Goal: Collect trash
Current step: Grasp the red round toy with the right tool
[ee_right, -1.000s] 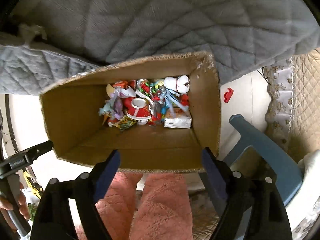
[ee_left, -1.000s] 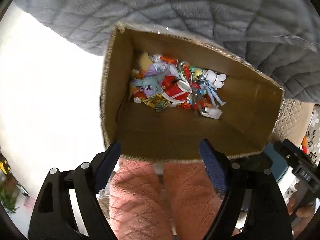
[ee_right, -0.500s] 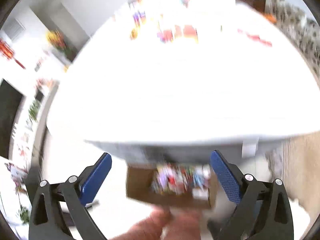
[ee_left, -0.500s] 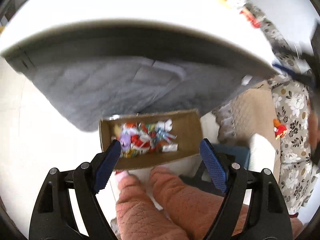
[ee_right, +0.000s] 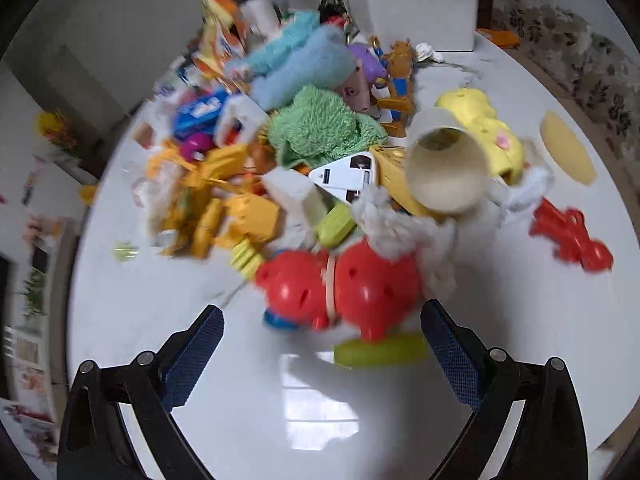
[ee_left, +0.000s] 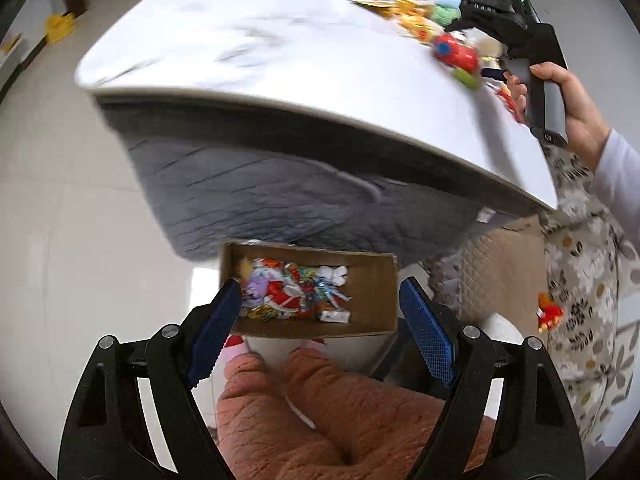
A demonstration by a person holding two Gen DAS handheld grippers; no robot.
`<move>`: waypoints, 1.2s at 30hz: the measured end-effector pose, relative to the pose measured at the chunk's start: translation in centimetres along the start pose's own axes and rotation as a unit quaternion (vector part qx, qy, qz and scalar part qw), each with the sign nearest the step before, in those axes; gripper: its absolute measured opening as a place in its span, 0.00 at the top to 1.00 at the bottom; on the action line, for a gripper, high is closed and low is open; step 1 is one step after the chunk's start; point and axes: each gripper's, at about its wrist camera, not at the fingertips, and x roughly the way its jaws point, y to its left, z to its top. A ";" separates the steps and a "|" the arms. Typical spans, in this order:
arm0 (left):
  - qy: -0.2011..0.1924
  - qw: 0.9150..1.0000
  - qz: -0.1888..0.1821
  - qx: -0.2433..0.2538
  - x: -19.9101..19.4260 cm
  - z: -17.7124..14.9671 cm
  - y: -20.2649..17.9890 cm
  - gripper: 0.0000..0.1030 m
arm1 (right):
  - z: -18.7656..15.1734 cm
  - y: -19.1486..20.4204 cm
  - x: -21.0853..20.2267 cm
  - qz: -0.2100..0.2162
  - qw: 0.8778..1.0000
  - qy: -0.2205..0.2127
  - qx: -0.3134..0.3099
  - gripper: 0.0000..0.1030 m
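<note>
A brown cardboard box [ee_left: 372, 292] stands on the floor below the table edge, with several colourful wrappers and small toys [ee_left: 296, 292] piled at its left end. My left gripper [ee_left: 320, 304] hangs open high above the box, nothing between its blue pads. My right gripper [ee_right: 322, 332] is open over the white table [ee_right: 240, 400], empty, just short of a red plastic toy [ee_right: 340, 284]. Behind the toy lie a tipped paper cup [ee_right: 444, 168], crumpled white tissue [ee_right: 400, 228] and a heap of toys and packets [ee_right: 248, 128]. In the left wrist view a hand holds the right gripper [ee_left: 532, 44] over the table.
A grey quilted cloth [ee_left: 280, 196] hangs under the table rim. Pink-clad legs [ee_left: 320, 412] are in front of the box. A red figure [ee_right: 572, 240] and a yellow disc [ee_right: 568, 148] lie at the table's right; a white bin [ee_right: 412, 8] stands at the back. A floral sofa [ee_left: 580, 280] is at right.
Both grippers have risen from just above the box. The left now looks down on box and table edge; the right has swung up over the tabletop clutter, jaws spread wider.
</note>
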 end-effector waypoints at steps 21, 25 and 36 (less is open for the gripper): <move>0.005 0.992 -0.031 0.120 3.1 8.9 -8.4 0.23 | -12.2 -9.2 -14.7 0.101 0.992 -0.050 0.060 0.19; -0.010 0.982 -0.023 0.185 6.8 14.0 -15.6 0.23 | -15.1 -12.8 -17.8 0.106 0.986 -0.068 0.110 0.18; -0.004 0.985 0.026 0.173 15.8 23.7 -25.8 0.23 | -19.6 -16.1 -20.7 0.090 0.981 -0.088 0.148 0.18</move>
